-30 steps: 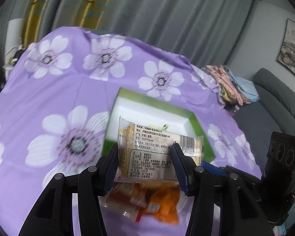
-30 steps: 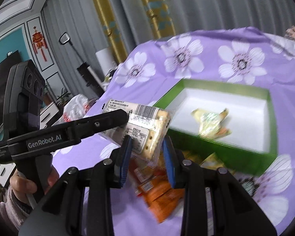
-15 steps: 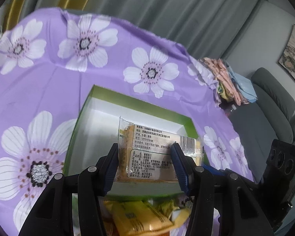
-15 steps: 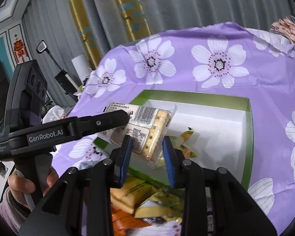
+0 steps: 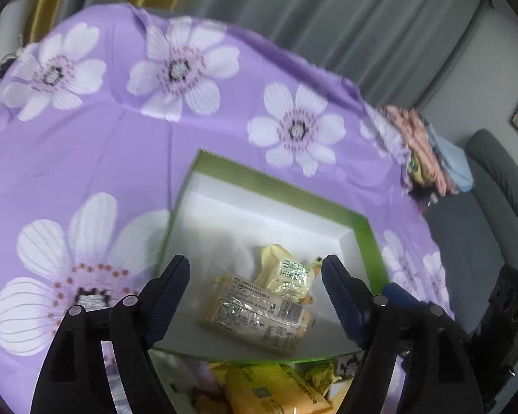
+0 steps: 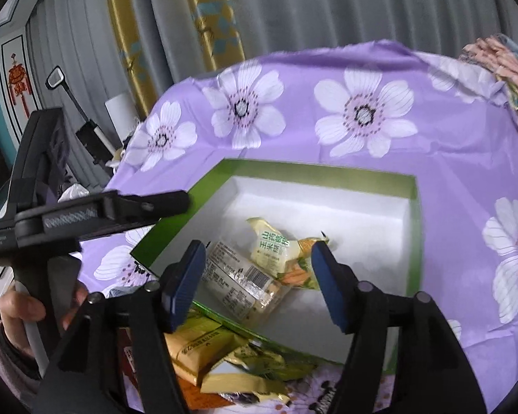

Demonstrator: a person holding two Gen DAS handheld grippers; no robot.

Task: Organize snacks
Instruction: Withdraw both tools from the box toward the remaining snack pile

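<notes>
A green box with a white inside (image 5: 359, 219) (image 6: 414, 200) lies on the purple flowered cloth. In it lie a clear-wrapped cracker pack (image 5: 255, 314) (image 6: 241, 281) and a pale yellow snack pack (image 5: 286, 272) (image 6: 269, 243). My left gripper (image 5: 255, 289) is open and empty, just above the box's near edge. My right gripper (image 6: 257, 276) is open and empty over the box's near left corner. The left gripper body also shows in the right wrist view (image 6: 86, 212), held by a hand.
Several loose yellow and orange snack packs (image 5: 272, 390) (image 6: 207, 348) lie on the cloth in front of the box. Folded clothes (image 5: 428, 148) sit at the cloth's far right edge. A grey sofa (image 5: 493, 186) stands to the right. Curtains hang behind.
Both grippers held the cracker pack over the box; both have opened wide and the pack now lies in the box beside the yellow pack.
</notes>
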